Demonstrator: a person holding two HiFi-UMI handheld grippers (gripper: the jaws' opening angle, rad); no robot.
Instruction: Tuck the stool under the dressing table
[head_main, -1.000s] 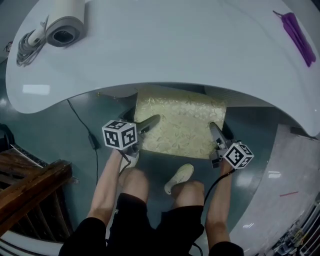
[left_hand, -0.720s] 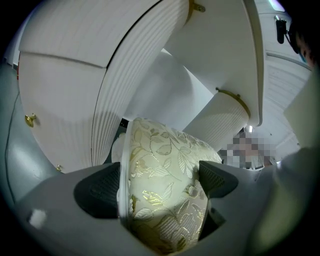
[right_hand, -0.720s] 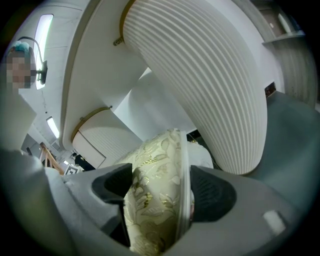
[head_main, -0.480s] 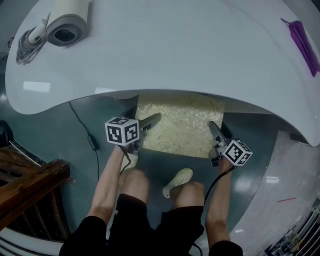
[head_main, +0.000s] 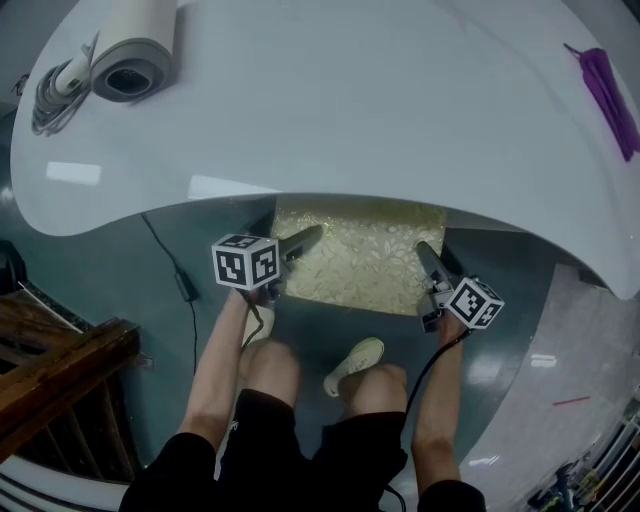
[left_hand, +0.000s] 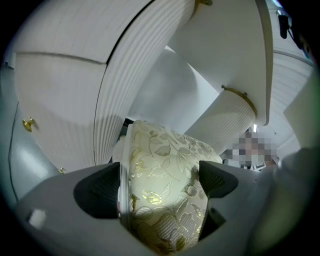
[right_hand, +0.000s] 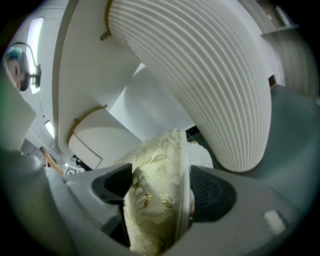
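The stool (head_main: 360, 262) has a cream cushion with a gold leaf pattern. Its far half lies hidden under the curved white top of the dressing table (head_main: 330, 110). My left gripper (head_main: 293, 247) is shut on the stool's left edge, and my right gripper (head_main: 428, 262) is shut on its right edge. In the left gripper view the cushion (left_hand: 160, 190) fills the gap between the dark pads (left_hand: 97, 190). The right gripper view shows the cushion (right_hand: 155, 200) pinched the same way, with the table's ribbed white pedestal (right_hand: 210, 85) just beyond.
A grey hair dryer (head_main: 125, 55) with its coiled cord lies on the tabletop at far left, a purple comb (head_main: 605, 85) at far right. A black cable (head_main: 170, 265) trails over the floor on the left. Wooden furniture (head_main: 55, 375) stands at lower left. The person's legs and a shoe (head_main: 352, 362) are right behind the stool.
Both grippers have pushed the stool forward. More of the cushion now sits under the tabletop's edge than a second ago. The grips are unchanged.
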